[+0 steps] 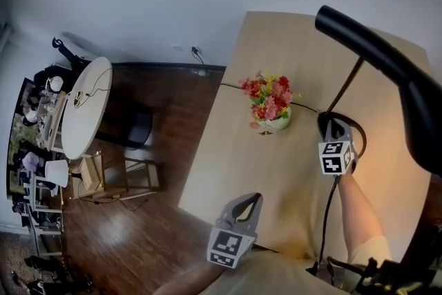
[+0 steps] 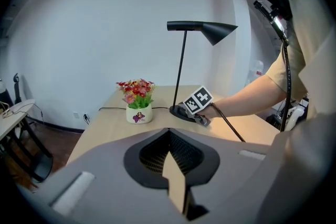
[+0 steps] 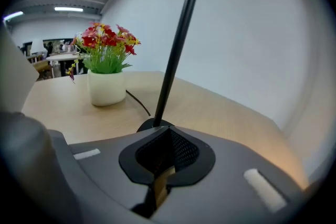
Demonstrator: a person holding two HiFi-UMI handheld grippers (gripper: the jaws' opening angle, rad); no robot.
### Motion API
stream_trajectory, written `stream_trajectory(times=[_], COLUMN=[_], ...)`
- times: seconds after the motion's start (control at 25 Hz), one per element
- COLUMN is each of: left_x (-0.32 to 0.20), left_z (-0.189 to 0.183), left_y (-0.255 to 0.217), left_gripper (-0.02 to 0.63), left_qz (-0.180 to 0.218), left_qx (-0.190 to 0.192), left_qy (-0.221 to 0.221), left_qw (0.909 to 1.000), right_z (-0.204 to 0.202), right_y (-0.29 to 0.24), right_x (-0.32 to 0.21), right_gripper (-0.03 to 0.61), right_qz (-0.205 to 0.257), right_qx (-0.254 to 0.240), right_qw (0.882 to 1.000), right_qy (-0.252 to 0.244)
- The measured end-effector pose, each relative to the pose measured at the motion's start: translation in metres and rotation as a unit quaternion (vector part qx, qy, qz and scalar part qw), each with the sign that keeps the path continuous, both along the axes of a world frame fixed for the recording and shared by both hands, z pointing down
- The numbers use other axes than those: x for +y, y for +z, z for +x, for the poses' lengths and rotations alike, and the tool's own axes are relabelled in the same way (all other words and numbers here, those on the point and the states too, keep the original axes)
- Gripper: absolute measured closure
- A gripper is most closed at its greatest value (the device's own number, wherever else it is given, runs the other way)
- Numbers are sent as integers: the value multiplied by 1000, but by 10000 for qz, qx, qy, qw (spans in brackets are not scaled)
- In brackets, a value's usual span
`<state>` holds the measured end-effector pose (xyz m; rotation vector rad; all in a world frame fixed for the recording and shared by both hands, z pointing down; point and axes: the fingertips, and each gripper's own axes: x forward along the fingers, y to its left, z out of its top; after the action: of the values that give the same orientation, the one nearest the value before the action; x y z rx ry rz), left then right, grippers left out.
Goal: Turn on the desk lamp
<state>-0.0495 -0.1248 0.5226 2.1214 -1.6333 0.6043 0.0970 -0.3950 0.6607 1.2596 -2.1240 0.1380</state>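
Note:
The black desk lamp stands at the table's right side, its cone shade (image 1: pixel 387 55) high over its thin pole (image 3: pixel 176 50) and round base (image 1: pixel 351 126). My right gripper (image 1: pixel 334 126) is shut, with its tips down on the base (image 3: pixel 149 124) right in front of the pole. The left gripper view shows the same: the shade (image 2: pixel 212 30), the base (image 2: pixel 181 112) and the right gripper (image 2: pixel 195 106) resting on it. A warm glow lies on the tabletop right of the base. My left gripper (image 1: pixel 255 198) is shut and empty, and hovers over the table's near edge, well clear of the lamp.
A white pot of red and yellow flowers (image 1: pixel 271 106) stands mid-table, left of the lamp base, with a black cable (image 1: pixel 235 88) running behind it. The light wood table (image 1: pixel 235 169) ends at a left edge above dark floor. A round white table (image 1: pixel 86 107) and stools stand further left.

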Motion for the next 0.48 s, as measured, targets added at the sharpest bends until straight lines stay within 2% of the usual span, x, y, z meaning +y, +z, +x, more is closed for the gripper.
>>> stream_trajectory(times=[0.08,0.24,0.48], left_x=[1,3,7], left_z=[0,2,7], left_y=[-2,-1,-1], left_gripper=[615,615,615], left_qz=[25,30,49], left_qx=[10,26,66], left_qy=[-4,50,89], left_qw=[10000,10000,9999], right_z=[2,17,19], right_y=[2,12,-20], right_x=[2,8,14], right_gripper=[581,580,578], right_qz=[-4,-390,32], right_qx=[7,-390,-743], right_qw=[9999,9973,9957], right_qy=[116,490,547])
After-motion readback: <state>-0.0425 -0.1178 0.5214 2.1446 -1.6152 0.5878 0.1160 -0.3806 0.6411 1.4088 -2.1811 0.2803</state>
